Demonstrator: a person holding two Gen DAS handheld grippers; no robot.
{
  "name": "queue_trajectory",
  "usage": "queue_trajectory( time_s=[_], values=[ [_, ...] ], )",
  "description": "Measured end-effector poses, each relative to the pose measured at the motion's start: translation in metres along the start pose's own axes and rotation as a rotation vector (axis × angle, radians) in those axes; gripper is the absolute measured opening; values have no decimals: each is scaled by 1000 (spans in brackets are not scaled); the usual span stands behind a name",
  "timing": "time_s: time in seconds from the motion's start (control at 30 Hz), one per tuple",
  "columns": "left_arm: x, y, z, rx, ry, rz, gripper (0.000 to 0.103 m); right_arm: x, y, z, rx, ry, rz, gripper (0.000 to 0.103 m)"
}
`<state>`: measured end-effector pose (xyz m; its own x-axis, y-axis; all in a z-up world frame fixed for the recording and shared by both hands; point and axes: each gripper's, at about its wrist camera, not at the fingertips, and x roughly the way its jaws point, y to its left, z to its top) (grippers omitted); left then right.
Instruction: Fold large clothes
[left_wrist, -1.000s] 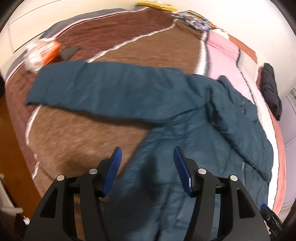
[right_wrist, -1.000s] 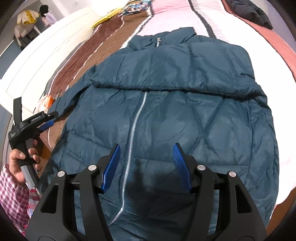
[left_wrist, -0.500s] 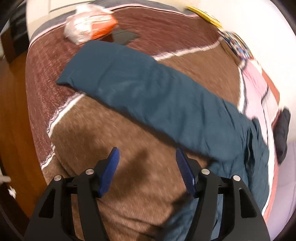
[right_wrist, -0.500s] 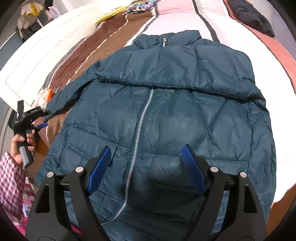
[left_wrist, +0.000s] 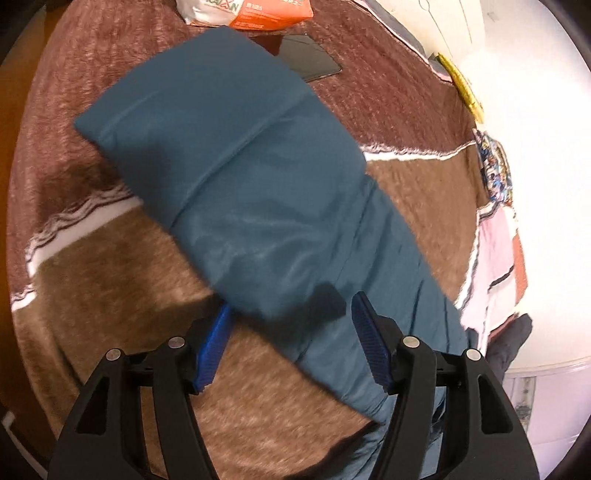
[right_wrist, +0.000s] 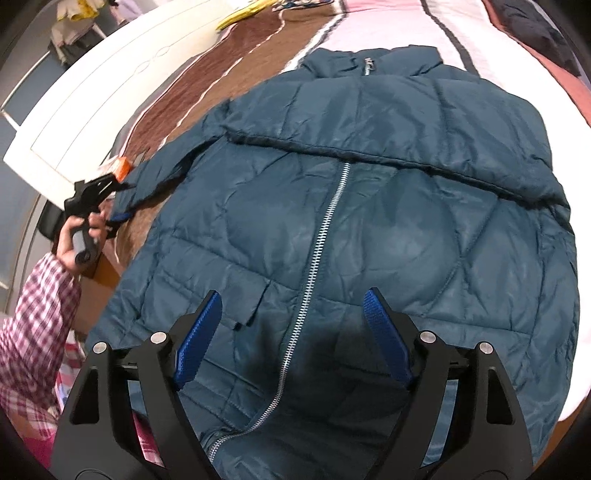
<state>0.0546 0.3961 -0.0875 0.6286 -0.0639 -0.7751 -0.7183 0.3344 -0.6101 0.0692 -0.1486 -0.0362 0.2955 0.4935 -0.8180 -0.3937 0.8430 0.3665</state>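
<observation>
A dark teal puffer jacket (right_wrist: 369, 206) lies front up on the bed, zipper (right_wrist: 314, 266) closed, collar at the far end. Its left sleeve (left_wrist: 258, 177) stretches out over the brown blanket. My left gripper (left_wrist: 291, 325) is open, its jaws on either side of the sleeve's near edge; the sleeve's edge hides the left fingertip. It also shows in the right wrist view (right_wrist: 110, 206) at the sleeve's end. My right gripper (right_wrist: 295, 317) is open and empty, hovering above the jacket's lower front near the zipper.
An orange and white packet (left_wrist: 251, 11) and a dark phone (left_wrist: 306, 59) lie just beyond the sleeve cuff. A black garment (right_wrist: 535, 26) lies at the bed's far right. A white headboard (right_wrist: 92, 110) runs along the left. The bed edge is close below the left gripper.
My left gripper has moved out along the sleeve toward its cuff and closed in on the fabric. My right gripper has stayed open over the jacket's lower front, shifting slightly.
</observation>
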Motion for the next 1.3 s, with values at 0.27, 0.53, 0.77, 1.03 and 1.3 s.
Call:
queue_trajectory(
  time_s=[0.27,0.53,0.77,1.03,1.3],
  values=[
    [3,10,13,-39,24,-74,6,4,-6,1,17,11,13,79],
    [-47,-24,-2,86,-45,-267,4,2,-10,-1,31,5,26,79],
    [-85,-95,-28,276,-44,-401,4,-5,-11,-3,32,-14,38,79],
    [-103,-194,-94,548,23,-506,4,-15,-21,-8,68,-43,67,79],
    [-86,-272,-182,778,168,-560,4,-30,-44,-15,129,-84,85,79]
  ],
)
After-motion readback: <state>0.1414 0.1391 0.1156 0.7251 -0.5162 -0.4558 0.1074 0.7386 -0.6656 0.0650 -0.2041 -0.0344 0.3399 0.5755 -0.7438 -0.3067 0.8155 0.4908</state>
